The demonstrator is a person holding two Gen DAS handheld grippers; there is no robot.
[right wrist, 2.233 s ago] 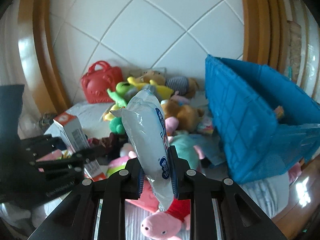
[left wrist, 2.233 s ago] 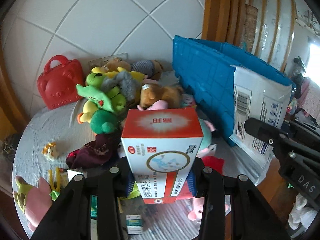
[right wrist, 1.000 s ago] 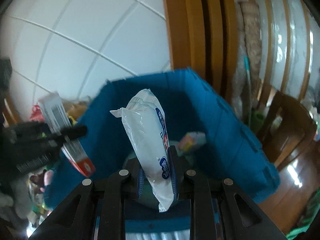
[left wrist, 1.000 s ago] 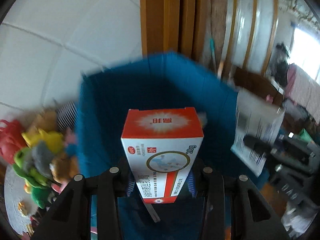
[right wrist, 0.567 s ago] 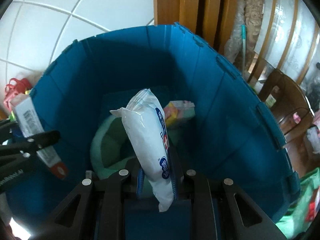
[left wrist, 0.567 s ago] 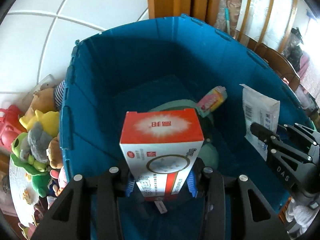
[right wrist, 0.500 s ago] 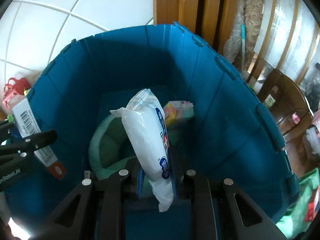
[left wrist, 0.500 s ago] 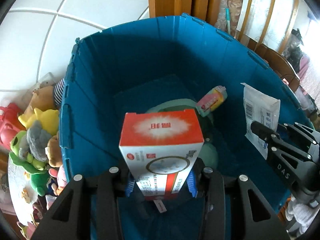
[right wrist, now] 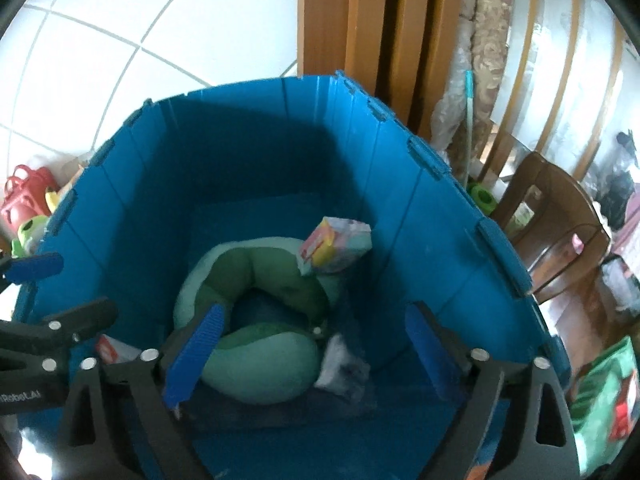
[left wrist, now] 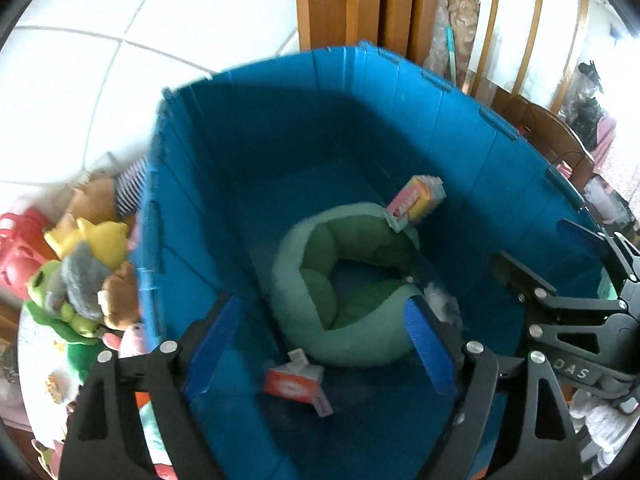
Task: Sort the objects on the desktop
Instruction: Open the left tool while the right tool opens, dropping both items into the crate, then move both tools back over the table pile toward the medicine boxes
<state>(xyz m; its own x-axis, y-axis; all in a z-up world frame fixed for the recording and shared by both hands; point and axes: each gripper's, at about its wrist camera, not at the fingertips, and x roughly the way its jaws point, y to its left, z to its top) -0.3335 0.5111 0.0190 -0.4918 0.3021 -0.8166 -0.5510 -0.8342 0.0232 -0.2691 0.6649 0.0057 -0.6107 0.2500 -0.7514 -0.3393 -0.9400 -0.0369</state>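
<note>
One blue bin [left wrist: 192, 168] holds one cushion [left wrist: 308, 300], two boxes, one packet; both grippers' fingers opening, empty.

White tiled wall [right wrist: 168, 24], wooden door frame [right wrist: 380, 28], brown wooden chair [right wrist: 556, 216].

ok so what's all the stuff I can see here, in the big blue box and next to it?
blue bin: one, blue, open top, fills the middle of both views
green cushion: one, green ring shape, on the bin floor
red and white box: one, on the bin floor at the cushion's near edge
pink and yellow carton: one, leaning on the cushion's far rim
white packet: one, blurred, on the bin floor right of the cushion
plush toys: a pile, yellow, green, grey, brown, outside the bin's left wall
red bag: one, behind the toys
wooden chair: one, brown, right of the bin
left hand-held gripper: black, blue pads, jaws opening, nothing between them
right hand-held gripper: same, jaws opening, nothing between them
</note>
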